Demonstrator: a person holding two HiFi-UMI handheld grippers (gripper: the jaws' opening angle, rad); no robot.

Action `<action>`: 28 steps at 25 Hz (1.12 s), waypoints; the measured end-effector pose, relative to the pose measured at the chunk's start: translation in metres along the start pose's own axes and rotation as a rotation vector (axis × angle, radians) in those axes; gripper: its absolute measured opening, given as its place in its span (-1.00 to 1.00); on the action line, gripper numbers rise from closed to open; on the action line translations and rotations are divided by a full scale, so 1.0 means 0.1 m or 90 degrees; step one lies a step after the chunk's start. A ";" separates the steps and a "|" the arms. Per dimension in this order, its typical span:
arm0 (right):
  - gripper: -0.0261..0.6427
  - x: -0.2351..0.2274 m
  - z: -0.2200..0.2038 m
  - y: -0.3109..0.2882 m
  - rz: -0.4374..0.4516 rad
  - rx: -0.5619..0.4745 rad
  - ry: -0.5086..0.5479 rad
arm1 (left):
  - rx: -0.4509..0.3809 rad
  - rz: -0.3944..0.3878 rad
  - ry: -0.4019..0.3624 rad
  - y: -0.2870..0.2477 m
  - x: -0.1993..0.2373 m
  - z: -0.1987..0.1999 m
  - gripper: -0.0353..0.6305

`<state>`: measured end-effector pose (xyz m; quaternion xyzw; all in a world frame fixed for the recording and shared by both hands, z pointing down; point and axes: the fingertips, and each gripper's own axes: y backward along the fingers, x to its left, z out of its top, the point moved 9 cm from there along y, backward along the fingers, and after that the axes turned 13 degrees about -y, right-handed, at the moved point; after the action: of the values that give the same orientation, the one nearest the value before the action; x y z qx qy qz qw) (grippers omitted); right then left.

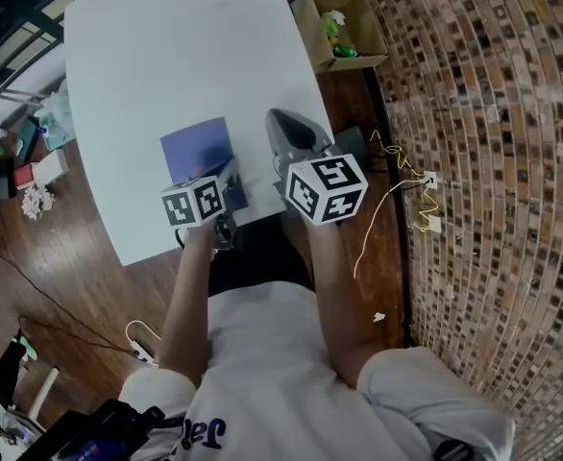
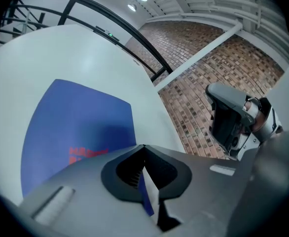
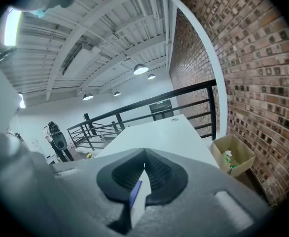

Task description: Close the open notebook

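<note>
Closing looks finished, or all but: the notebook (image 1: 197, 149) lies flat as one blue rectangle, cover up, with no leaf standing. Nearest the person, the left gripper (image 2: 144, 179) sits low over the notebook's near right corner, jaws together. A thin blue-and-white strip shows at their seam, and I cannot tell whether it is an edge of the cover. The right gripper (image 3: 142, 181) is just beside it, off the notebook's right side and tipped upward. Its jaws are likewise together, with a similar strip at the seam and nothing else between them. What is left, I judge, is at most to draw back. The notebook rests close to the near edge of the tabletop (image 1: 166, 56), so a pull toward the person could drag it off. Beyond it the white tabletop runs wide and bare. Off the tabletop at the far right, an open box (image 1: 344, 29) stands by the brick wall (image 1: 493, 181), well apart.
</note>
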<state>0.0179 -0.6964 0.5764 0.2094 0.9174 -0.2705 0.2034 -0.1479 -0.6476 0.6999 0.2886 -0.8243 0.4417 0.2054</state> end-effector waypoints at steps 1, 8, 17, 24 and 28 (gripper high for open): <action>-0.94 -0.01 0.00 0.00 -0.001 0.001 -0.001 | 0.004 0.005 0.000 -0.02 0.01 -0.01 -0.85; -0.94 -0.05 0.05 0.03 0.004 -0.008 -0.005 | 0.044 0.026 -0.017 -0.13 -0.01 -0.01 -0.85; -0.94 0.48 0.20 0.21 0.048 -0.049 0.036 | 0.001 0.001 -0.053 0.21 -0.19 0.10 -0.85; -0.95 1.28 0.26 0.68 0.096 -0.106 0.104 | -0.181 0.012 -0.150 1.40 -0.47 0.42 -0.85; -0.94 1.66 0.17 0.94 0.125 -0.103 0.149 | -0.279 0.056 -0.216 2.04 -0.69 0.58 -0.85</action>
<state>-0.0687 -0.5894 0.4437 0.3112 0.9287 -0.1482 0.1372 -0.2357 -0.5858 0.5042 0.2709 -0.9345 0.2071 0.1023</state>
